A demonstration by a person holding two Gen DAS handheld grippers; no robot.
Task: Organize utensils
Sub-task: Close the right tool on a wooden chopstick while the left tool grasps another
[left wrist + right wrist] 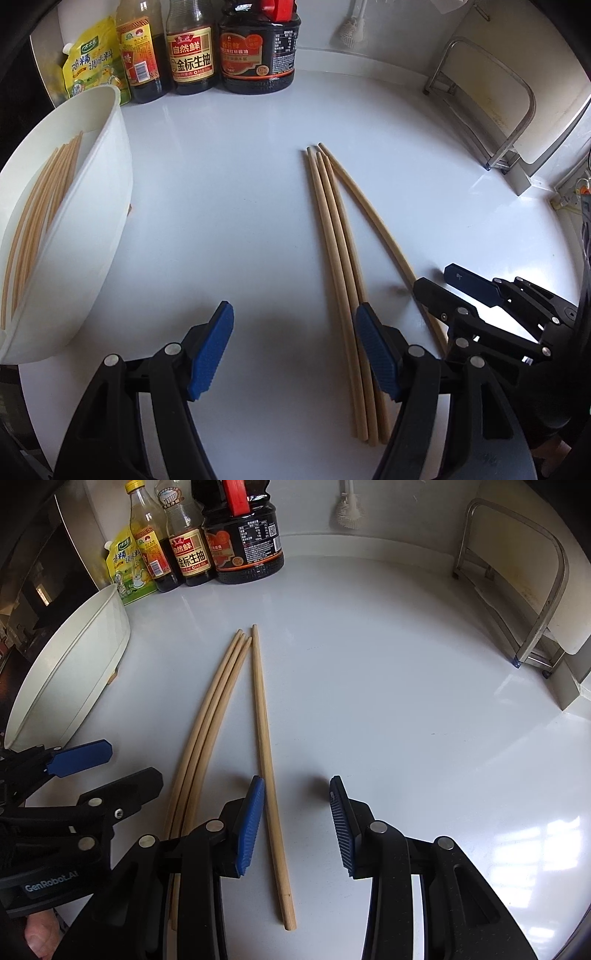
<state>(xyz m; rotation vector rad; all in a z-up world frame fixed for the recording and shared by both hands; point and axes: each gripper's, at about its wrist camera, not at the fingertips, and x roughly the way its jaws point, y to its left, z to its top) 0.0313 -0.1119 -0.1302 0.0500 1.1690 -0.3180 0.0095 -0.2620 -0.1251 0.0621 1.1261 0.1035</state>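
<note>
Your left gripper [293,350] hangs low over the white counter [229,206] with its jaws well apart and nothing between the blue pads; the bare counter shows in the gap. Its right-hand finger stands just over the bundle of three chopsticks [334,236], which lie together on the counter with their tips pointing toward the back wall, and it hides part of them. A fourth chopstick [264,723] lies alone just beside the bundle, nearly meeting it at the far tips and fanning away at the near ends. Your right gripper [295,825] is there, jaws partly open and holding nothing, the single chopstick running just inside its left pad; whether that pad touches the stick, you cannot tell from here. To your left sits the white tray [107,192], tilted toward you in the fisheye, with more chopsticks [37,221] already lying along its floor. Along the back edge stand the sauce bottles [192,48] and a yellow-green pouch [88,62], and off to the right a metal rack [517,590] holds a pale board upright.
</note>
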